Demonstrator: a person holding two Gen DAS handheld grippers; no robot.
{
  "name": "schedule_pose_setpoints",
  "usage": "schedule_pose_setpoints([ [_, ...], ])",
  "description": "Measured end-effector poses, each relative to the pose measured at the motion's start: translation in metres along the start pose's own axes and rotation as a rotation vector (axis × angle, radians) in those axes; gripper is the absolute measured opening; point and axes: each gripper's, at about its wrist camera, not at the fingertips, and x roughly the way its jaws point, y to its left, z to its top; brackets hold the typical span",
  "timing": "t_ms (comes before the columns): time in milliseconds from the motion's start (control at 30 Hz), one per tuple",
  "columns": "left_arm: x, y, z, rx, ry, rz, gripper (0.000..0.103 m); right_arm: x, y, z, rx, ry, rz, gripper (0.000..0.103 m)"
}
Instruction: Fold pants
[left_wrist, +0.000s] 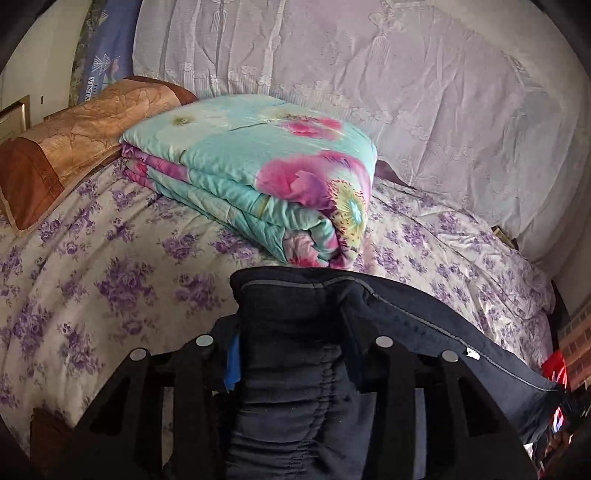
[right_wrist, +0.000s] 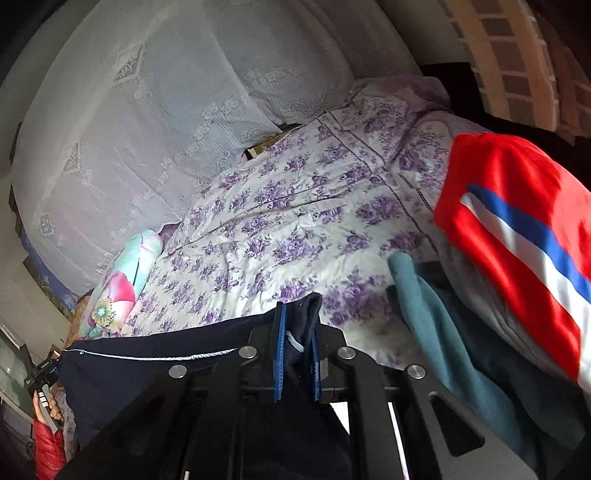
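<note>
L gripper (left_wrist: 295, 350) is clamped on the gathered waistband of the dark navy pants (left_wrist: 424, 332); R gripper (right_wrist: 297, 354) is pinched tight on another bit of the same fabric, pants stretched between the two just above the bed. Behind: purple-flowered sheet (left_wrist: 110, 258) w/ folded teal floral quilt (left_wrist: 258, 184), brown pillow (left_wrist: 66, 155) at far L. Red striped garment (right_wrist: 517, 229) and teal cloth (right_wrist: 436, 314) piled on the R side.

Dark navy fabric pants (left_wrist: 295, 332) showing a thin pale-grey stitched seam. White cotton bedsheet (left_wrist: 110, 266) carrying purple rose print. Folded turquoise quilt (left_wrist: 258, 173) showing big pink flowers. Golden-brown satin pillow (left_wrist: 74, 140). Pale lilac lace curtain (left_wrist: 369, 74). Red garment (right_wrist: 517, 221) wearing blue and white stripes. Teal fleece cloth (right_wrist: 436, 314). Black gripper frame showing blue pads (right_wrist: 279, 354).
</note>
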Motion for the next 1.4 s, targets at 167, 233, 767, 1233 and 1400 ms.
schedule_pose_setpoints([
  [167,0.067,0.012,-0.004,-0.032,0.092,0.081,0.042,0.091,0.004,0.018,0.019,0.084,-0.077,0.013],
  [233,0.097,0.019,-0.018,-0.027,0.142,0.126,0.046,0.122,0.003,0.013,-0.02,0.101,-0.191,0.023],
  [767,0.045,0.038,-0.059,-0.025,0.2,-0.123,0.094,0.087,-0.005,-0.061,-0.163,0.186,-0.175,0.066],
  [1233,-0.069,0.072,-0.13,-0.039,0.223,-0.132,0.094,-0.088,-0.013,-0.14,-0.109,0.13,-0.025,0.068],
  [1400,-0.082,0.091,-0.18,-0.066,0.272,-0.186,0.094,-0.155,-0.029,-0.188,-0.003,0.163,0.065,0.068],
])
